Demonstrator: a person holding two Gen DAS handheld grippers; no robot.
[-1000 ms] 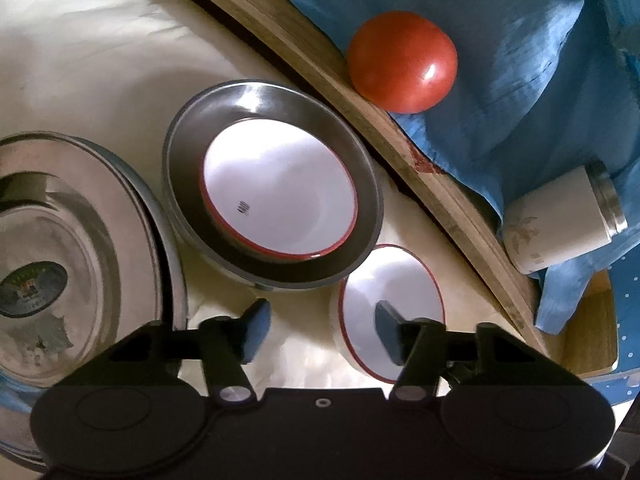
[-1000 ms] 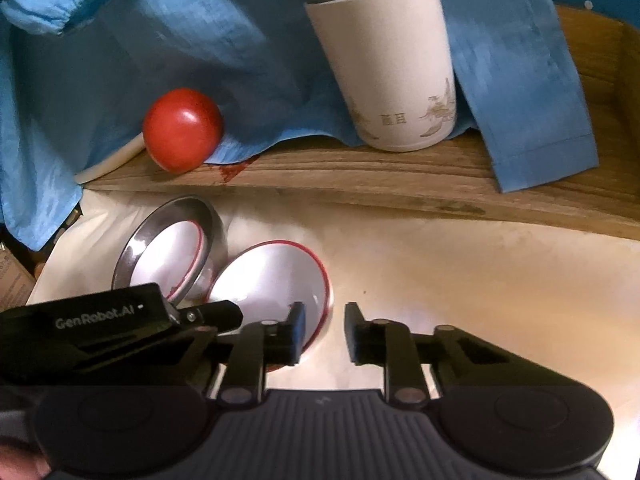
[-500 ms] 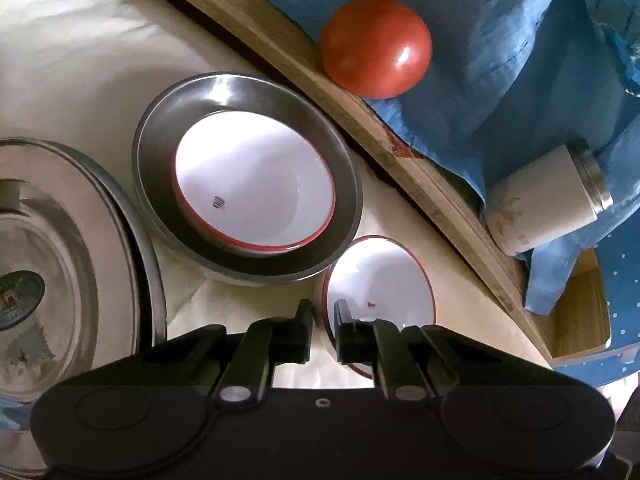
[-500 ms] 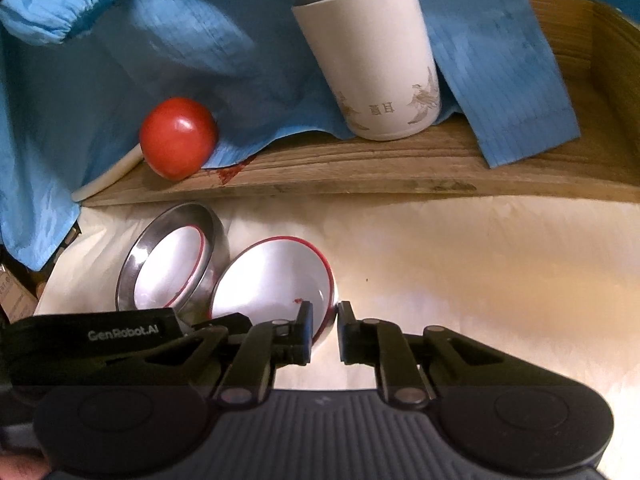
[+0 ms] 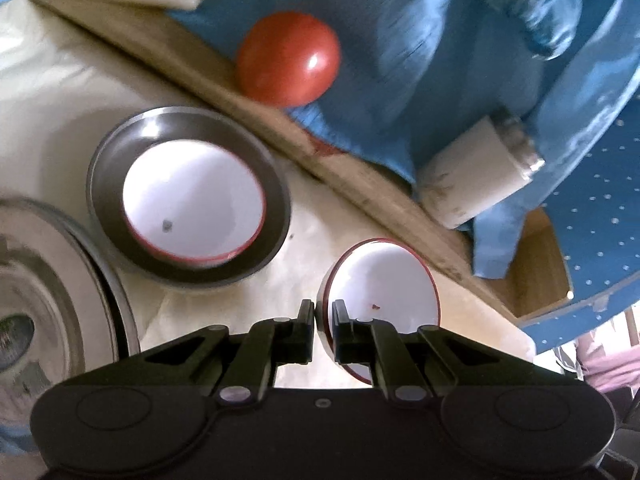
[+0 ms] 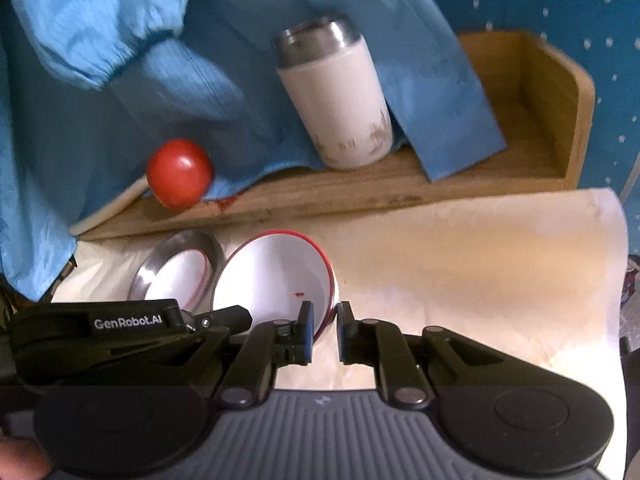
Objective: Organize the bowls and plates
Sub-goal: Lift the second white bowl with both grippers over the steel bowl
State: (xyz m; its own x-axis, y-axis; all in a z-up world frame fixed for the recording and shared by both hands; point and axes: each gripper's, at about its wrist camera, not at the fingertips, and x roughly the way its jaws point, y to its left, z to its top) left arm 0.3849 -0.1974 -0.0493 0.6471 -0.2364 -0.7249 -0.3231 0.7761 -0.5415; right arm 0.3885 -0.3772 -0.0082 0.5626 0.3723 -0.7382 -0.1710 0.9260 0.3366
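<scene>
Red-rimmed bowl apparently tilts, rim clenched by both downward-angled claws, left claw and right claw.

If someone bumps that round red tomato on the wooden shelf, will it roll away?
Probably. The round red tomato looks smooth and ball-shaped, and it sits right at the edge of the wooden shelf, so a bump could send it rolling off. The blue cloth behind it might stop it going backwards. It also seems likely to bruise if squeezed.

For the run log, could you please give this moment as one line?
left tongs: shut on bowl rim | right tongs: shut on opposite rim | second bowl: nested in steel dish
</scene>
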